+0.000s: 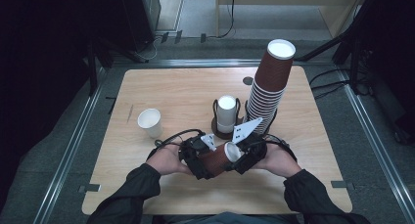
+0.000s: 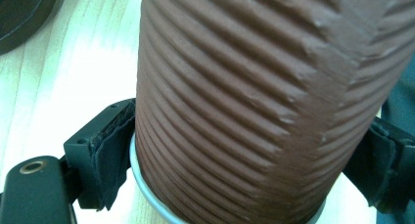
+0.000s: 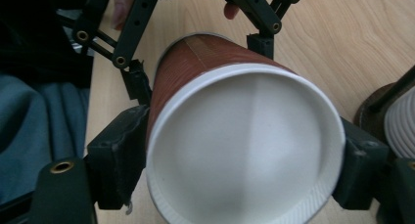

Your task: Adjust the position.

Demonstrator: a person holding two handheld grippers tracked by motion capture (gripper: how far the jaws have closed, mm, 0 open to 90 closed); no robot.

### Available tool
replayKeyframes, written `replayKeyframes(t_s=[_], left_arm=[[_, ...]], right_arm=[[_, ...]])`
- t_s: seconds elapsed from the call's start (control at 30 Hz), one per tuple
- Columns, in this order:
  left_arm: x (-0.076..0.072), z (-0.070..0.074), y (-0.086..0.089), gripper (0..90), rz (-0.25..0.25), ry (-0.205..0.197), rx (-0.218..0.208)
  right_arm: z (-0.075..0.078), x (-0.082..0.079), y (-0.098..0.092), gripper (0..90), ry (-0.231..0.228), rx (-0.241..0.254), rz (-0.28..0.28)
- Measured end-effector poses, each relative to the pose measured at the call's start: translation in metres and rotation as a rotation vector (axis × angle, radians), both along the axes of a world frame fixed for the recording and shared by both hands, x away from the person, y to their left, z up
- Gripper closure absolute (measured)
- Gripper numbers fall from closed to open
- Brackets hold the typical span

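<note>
Both grippers meet at 6 o'clock on the table (image 1: 147, 87), sharing one brown cup (image 1: 218, 159) lying sideways between them. Left gripper (image 1: 208, 166) clamps the cup's base end; its pads press the ribbed wall. Right gripper (image 1: 236, 158) clamps the white rim end. At 12 o'clock from them stands a cup stack (image 1: 269, 84), beside a holder (image 1: 226, 117); a white cup (image 1: 150, 122) sits at 10 o'clock.

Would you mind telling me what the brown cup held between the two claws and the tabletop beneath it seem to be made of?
The brown cup looks like paper: a matte, ribbed brown outer sleeve that dents in places, a smooth white inside and a rolled white rim. The tabletop looks like pale wood or a wood-look laminate, with visible grain lines and a low sheen; which of the two the pictures leave open.
</note>
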State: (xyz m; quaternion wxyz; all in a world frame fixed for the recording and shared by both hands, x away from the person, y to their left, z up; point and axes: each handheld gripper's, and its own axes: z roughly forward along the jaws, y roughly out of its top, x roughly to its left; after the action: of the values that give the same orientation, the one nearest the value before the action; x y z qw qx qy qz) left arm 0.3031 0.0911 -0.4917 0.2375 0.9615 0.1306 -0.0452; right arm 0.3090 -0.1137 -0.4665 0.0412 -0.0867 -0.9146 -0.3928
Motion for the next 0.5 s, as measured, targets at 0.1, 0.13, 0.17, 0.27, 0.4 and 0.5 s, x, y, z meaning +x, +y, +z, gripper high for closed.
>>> replayKeyframes(t_s=[0.1,0.13,0.17,0.27,0.4,0.5], left_arm=[[-0.001,0.001,0.002,7.7,-0.002,-0.021,-0.024],[-0.001,0.001,0.003,6.3,0.007,-0.032,-0.039],[-0.001,0.001,0.003,5.5,0.007,-0.032,-0.039],[0.001,0.005,0.006,0.3,0.042,-0.055,-0.079],[0.002,0.010,0.011,0.0,0.064,-0.068,-0.117],[0.003,0.012,0.014,0.0,0.072,-0.072,-0.132]], right_arm=[[0.003,-0.001,-0.001,22.2,-0.010,0.009,0.004],[0.004,-0.001,-0.001,22.1,-0.017,0.011,0.001],[0.004,-0.001,-0.001,22.1,-0.017,0.011,0.001],[0.005,0.002,-0.005,22.1,-0.001,0.023,-0.019],[0.007,0.004,-0.011,22.0,-0.001,0.038,-0.035],[0.008,0.004,-0.014,22.0,-0.006,0.043,-0.041]])
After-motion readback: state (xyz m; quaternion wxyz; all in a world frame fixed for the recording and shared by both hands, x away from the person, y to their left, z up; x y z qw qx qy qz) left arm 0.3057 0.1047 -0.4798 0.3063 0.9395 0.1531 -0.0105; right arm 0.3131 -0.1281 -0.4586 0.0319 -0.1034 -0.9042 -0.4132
